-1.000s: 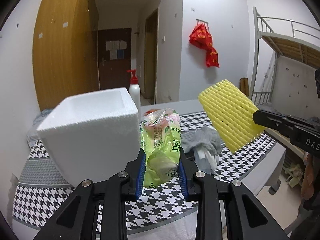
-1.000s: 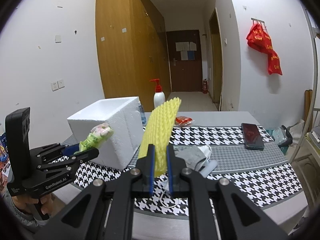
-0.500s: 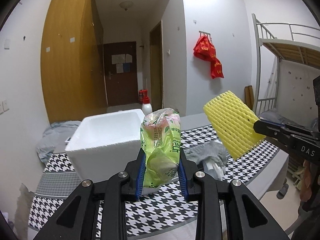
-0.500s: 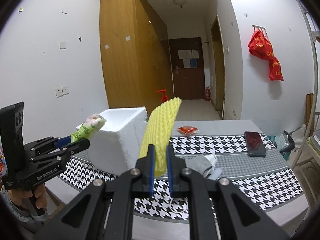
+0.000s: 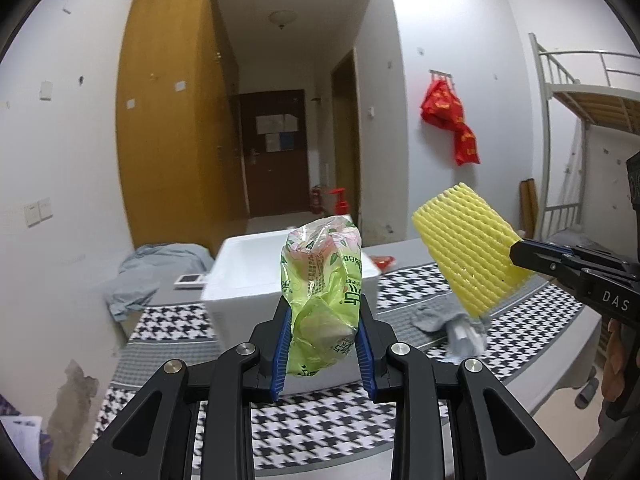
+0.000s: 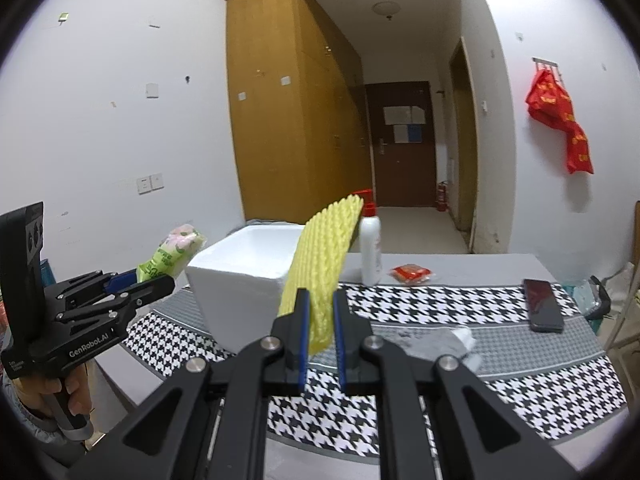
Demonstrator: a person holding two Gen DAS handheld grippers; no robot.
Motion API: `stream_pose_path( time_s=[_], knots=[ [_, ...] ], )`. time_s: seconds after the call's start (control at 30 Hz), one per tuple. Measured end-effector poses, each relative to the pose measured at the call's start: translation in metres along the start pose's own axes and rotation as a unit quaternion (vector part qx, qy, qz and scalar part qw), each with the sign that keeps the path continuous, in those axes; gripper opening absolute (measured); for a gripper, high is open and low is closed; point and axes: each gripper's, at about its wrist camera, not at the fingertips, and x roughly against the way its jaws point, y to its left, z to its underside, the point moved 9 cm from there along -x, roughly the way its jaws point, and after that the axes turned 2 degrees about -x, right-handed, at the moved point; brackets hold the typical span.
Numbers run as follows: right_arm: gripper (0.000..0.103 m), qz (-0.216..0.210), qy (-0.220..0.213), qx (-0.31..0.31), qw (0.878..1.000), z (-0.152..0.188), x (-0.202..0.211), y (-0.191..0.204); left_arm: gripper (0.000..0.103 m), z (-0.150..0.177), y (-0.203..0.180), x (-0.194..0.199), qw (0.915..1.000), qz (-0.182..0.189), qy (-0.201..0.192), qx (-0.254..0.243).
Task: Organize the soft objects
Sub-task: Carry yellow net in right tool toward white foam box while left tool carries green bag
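Two grips: both of my grippers are loaded and raised above the table (image 6: pixel 520 364).
Left gripper (image 5: pixel 323 340): my blue pads are closed partway on the green bag (image 5: pixel 322 292), which stands upright at lower centre of the left view.
Right gripper (image 6: pixel 319 330): my fingers are nearly together, pinching the lower end of the yellow net (image 6: pixel 322 268); it rises tilted toward the upper right at centre frame.
Cross views: the net (image 5: pixel 466 248) shows at right of the left view, held by my right gripper (image 5: pixel 516 258); the bag (image 6: pixel 170 254) shows at left of the right view, in my left gripper (image 6: pixel 154 278).
Box: the white foam box (image 5: pixel 248 276) sits open on the table (image 5: pixel 320 428), behind the bag at centre; in the right view the box (image 6: pixel 244 276) is left of centre behind the net.
Change: since a second ago both grips hold as before, but the box looks smaller and lower in the left view, and more of the hallway and bare wall shows above it.
Sock: a grey sock (image 6: pixel 436 340) lies on the checked cloth, right of centre in the right view.
Other: a white bottle (image 6: pixel 370 248), a red packet (image 6: pixel 412 273) and a phone (image 6: pixel 543 310) sit farther back.
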Motion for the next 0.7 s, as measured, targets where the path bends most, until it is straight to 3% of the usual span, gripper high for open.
stream_pose_path(
  time_s=[0.7],
  knots=[
    [0.014,-0.065,-0.028,0.036,0.997,-0.028,-0.032,0.055,0.031,0.018,0.073,0.002,0.9965,-0.067,0.005,0.050]
  ],
)
